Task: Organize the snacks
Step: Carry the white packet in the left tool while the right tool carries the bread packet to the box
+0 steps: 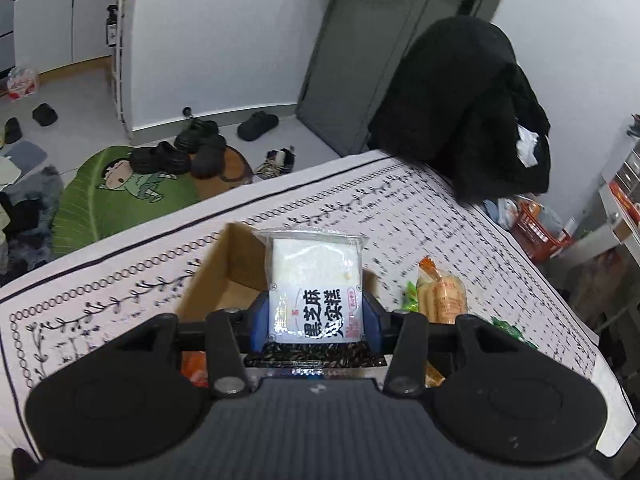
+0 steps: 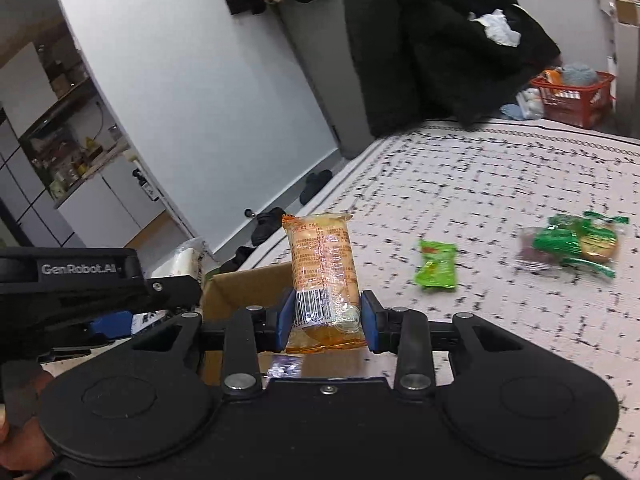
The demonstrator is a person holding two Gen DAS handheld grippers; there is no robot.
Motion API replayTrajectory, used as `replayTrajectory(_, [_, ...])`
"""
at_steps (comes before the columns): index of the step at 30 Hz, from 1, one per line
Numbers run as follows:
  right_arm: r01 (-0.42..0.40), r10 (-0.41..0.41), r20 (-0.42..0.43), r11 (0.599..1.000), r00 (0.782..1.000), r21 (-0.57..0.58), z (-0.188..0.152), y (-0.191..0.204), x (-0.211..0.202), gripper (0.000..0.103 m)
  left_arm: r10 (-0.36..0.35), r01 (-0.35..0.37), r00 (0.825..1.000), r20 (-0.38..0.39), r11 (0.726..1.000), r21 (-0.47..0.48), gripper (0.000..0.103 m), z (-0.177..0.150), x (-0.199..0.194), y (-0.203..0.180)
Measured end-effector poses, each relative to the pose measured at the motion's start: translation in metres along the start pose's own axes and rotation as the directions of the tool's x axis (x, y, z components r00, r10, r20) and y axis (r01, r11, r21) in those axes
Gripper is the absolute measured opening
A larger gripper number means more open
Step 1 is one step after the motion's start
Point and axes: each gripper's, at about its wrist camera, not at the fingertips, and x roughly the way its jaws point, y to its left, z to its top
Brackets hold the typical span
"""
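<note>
Left wrist view | left gripper [image 1: 316,316] clamps white cake packet [image 1: 316,276] upright | cardboard box [image 1: 224,280] just ahead-left below, probably nearer this hand | right gripper [image 2: 325,320] grips orange packet [image 2: 322,268]

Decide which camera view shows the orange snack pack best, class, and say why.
The right wrist view: the orange pack stands upright, whole and sharp, clamped in the right gripper in front of the box. The left wrist view shows the pack only small, off to the side and partly hidden.
</note>
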Motion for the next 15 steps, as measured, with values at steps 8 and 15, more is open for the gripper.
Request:
replayTrajectory(8, [0.012,-0.011,-0.014,1.0,1.0,0.005,-0.006,0.021,0.015,0.035,-0.002,0.001,1.0,-0.02,1.0,-0.024,0.046,0.009,0.006,0.028])
replayTrajectory(15, [0.03,-0.031,-0.034,0.999,0.999,-0.015,-0.011,0.027,0.025,0.035,-0.019,0.016,0.999,-0.051,0.999,-0.044,0.046,0.009,0.023,0.045])
